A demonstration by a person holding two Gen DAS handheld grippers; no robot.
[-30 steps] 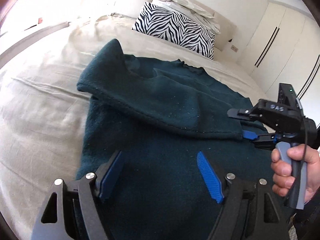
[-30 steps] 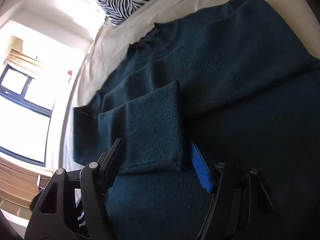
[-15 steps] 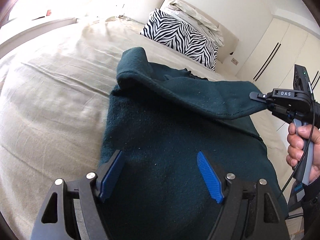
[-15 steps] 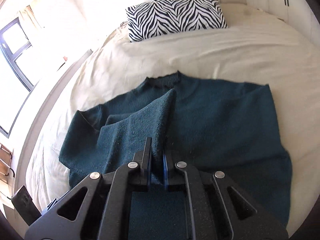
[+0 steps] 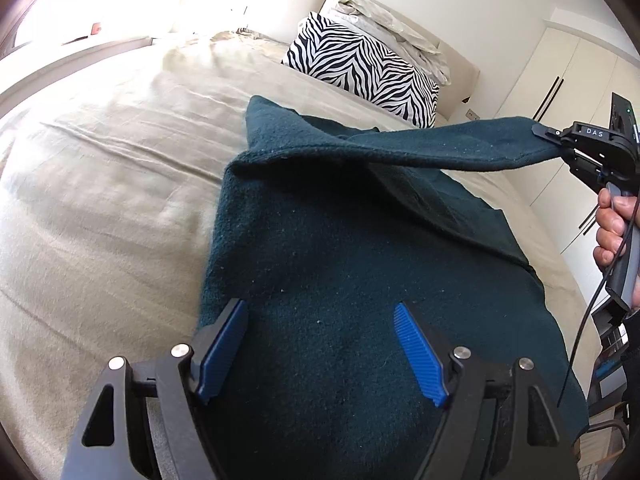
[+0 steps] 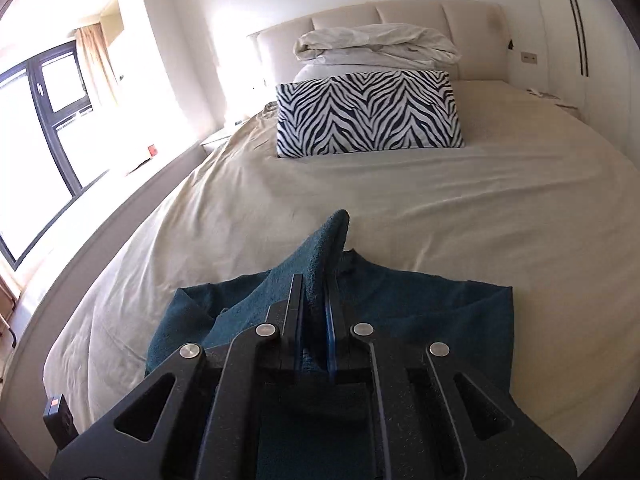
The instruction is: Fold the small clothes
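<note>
Sleeve (image 5: 440,148) stretches from the sweater (image 5: 340,280) toward right of frame, clamped in right gripper (image 6: 316,312); left gripper (image 5: 320,356) hovers wide-jawed, empty.

Sleeve cuff (image 5: 516,140) hidden inside the right tongs (image 5: 550,142), sweater (image 5: 340,280) hem cut off behind the left tongs (image 5: 320,354), lower sweater body covered by tong frame in the right wrist view, window (image 6: 36,140) blown out by glare
</note>
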